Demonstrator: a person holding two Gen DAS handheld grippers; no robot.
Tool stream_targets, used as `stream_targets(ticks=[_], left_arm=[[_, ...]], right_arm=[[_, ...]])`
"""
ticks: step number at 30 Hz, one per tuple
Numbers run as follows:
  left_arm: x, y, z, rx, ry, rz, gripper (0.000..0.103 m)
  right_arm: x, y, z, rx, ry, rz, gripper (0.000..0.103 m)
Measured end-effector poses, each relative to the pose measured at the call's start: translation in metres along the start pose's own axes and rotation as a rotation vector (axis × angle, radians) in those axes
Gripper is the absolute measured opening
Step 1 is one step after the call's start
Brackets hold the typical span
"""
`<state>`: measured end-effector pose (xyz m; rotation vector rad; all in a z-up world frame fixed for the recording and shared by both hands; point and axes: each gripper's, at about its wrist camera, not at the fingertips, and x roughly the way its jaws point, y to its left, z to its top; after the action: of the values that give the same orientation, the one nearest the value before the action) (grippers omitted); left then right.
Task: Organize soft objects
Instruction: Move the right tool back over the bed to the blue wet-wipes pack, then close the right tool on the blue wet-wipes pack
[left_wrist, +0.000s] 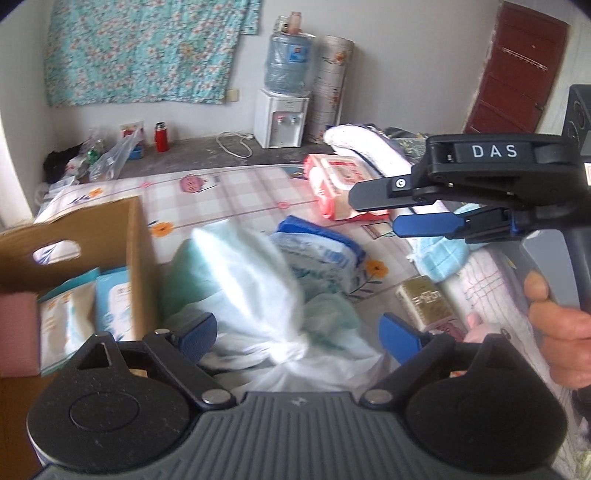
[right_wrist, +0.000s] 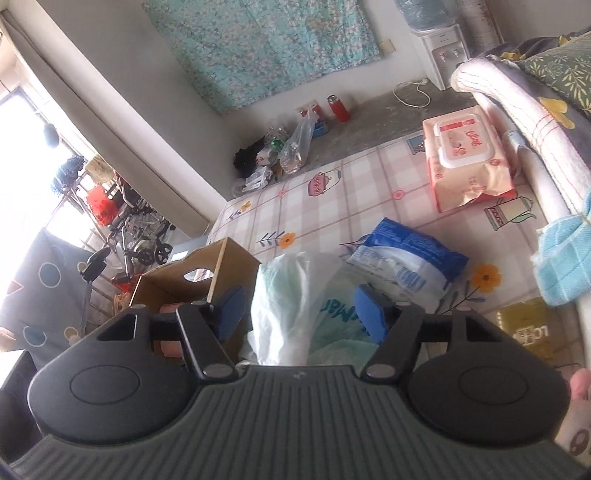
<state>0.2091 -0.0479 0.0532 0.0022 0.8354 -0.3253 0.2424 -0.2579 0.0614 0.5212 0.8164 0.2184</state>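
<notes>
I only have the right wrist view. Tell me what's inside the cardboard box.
Observer: From the left wrist view, two pale blue and white packets stand inside the cardboard box.
Operator: Now report the left gripper; it's outside my picture.
Observer: The left gripper is open, poised over the white plastic bag that lies beside the box.
</notes>
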Motion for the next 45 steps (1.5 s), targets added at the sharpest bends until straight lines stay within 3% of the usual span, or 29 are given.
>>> stream_targets(ticks=[5,9,15,18,23,28,33,35,38,41,45], left_arm=[[0.027,-0.023,0.019,0.014,0.012,-0.027,0.095],[0.052,-0.034,0.038,0.029,0.01,-0.003,0.093],[0.104,-0.042,0.066,0.043,0.033,0.043,0.079],[0.136,-0.04,0.072,0.037,0.093,0.054,0.064],[0.179,-0.019,0.068,-0.051,0.202,0.065,0.023],[0.189,0.0,0.063,-0.123,0.203,0.029,0.017],[0.193,0.012,0.059,-0.156,0.213,0.022,0.012],[0.193,0.014,0.06,-0.159,0.21,0.02,0.012],[0.192,0.013,0.059,-0.147,0.208,0.032,0.012],[0.189,0.012,0.06,-0.147,0.214,0.029,0.007],[0.183,0.013,0.061,-0.159,0.244,0.005,0.005]], right_arm=[[-0.002,-0.031,0.013,0.021,-0.009,-0.025,0.071],[0.007,-0.056,0.028,0.025,0.002,-0.056,0.073],[0.05,-0.097,0.057,0.078,0.079,-0.087,0.074],[0.079,-0.115,0.066,0.118,0.131,-0.087,0.074],[0.131,-0.137,0.073,0.161,0.206,-0.108,0.074],[0.177,-0.151,0.072,0.146,0.264,-0.173,0.074],[0.194,-0.144,0.068,0.145,0.317,-0.092,0.078],[0.198,-0.135,0.065,0.107,0.333,-0.101,0.078],[0.202,-0.13,0.063,0.101,0.351,-0.097,0.07],[0.195,-0.128,0.066,0.145,0.343,-0.07,0.049],[0.178,-0.127,0.067,0.201,0.325,-0.011,0.046]])
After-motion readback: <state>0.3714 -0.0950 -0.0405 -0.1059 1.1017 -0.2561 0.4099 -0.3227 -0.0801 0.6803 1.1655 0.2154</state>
